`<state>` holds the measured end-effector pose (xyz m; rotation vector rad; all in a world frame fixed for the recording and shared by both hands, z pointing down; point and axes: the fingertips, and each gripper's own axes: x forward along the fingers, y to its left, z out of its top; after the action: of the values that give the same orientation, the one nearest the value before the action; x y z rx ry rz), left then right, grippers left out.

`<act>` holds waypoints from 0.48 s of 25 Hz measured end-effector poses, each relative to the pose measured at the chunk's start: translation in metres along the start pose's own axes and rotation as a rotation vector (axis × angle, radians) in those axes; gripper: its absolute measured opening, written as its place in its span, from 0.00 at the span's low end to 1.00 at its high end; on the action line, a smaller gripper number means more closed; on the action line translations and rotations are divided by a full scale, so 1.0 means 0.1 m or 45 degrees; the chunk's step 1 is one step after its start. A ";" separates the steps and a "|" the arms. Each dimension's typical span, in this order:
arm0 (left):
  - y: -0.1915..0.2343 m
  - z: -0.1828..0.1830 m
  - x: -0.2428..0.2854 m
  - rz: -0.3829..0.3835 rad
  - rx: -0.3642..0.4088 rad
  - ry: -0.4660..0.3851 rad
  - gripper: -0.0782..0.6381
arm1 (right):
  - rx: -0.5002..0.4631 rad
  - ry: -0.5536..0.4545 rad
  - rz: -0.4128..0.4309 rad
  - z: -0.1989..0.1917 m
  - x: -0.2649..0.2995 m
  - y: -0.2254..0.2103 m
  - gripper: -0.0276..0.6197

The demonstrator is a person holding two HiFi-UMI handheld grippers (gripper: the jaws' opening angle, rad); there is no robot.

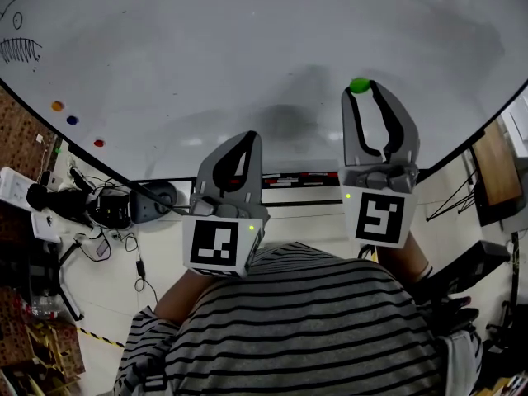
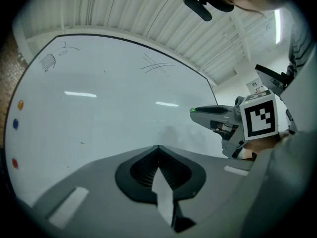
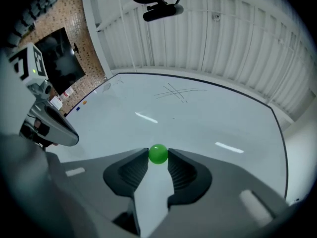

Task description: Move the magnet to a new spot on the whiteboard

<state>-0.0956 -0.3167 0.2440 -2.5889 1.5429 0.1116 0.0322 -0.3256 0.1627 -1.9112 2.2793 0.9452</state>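
While the right gripper pinched the small round green magnet by its jaw tips on the glossy white whiteboard's right part, with the left gripper closed and empty near that whiteboard's lower edge, such a shallow hold risked the magnet slipping free.

Round green magnet against the whiteboard, right of centre.
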 end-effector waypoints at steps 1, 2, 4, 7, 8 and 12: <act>-0.09 0.01 -0.04 0.005 0.007 -0.002 0.13 | 0.015 0.001 0.009 0.00 -0.12 -0.03 0.23; -0.19 0.03 -0.10 0.010 0.015 -0.006 0.13 | 0.027 0.002 0.016 0.02 -0.25 -0.07 0.23; -0.39 0.07 -0.23 0.027 0.023 -0.010 0.13 | 0.050 0.004 0.035 0.06 -0.51 -0.15 0.23; -0.57 0.02 -0.40 0.070 0.013 0.006 0.13 | 0.089 0.009 0.073 0.03 -0.81 -0.18 0.23; -0.63 0.02 -0.47 0.089 0.011 0.010 0.13 | 0.103 0.014 0.087 0.02 -0.93 -0.20 0.23; -0.86 0.00 -0.72 0.164 0.006 0.008 0.13 | 0.153 0.041 0.150 -0.01 -1.34 -0.27 0.23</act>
<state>-0.0545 -0.2133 0.2597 -2.4872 1.7092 0.1125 0.0902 -0.2090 0.2031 -1.7748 2.4296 0.7726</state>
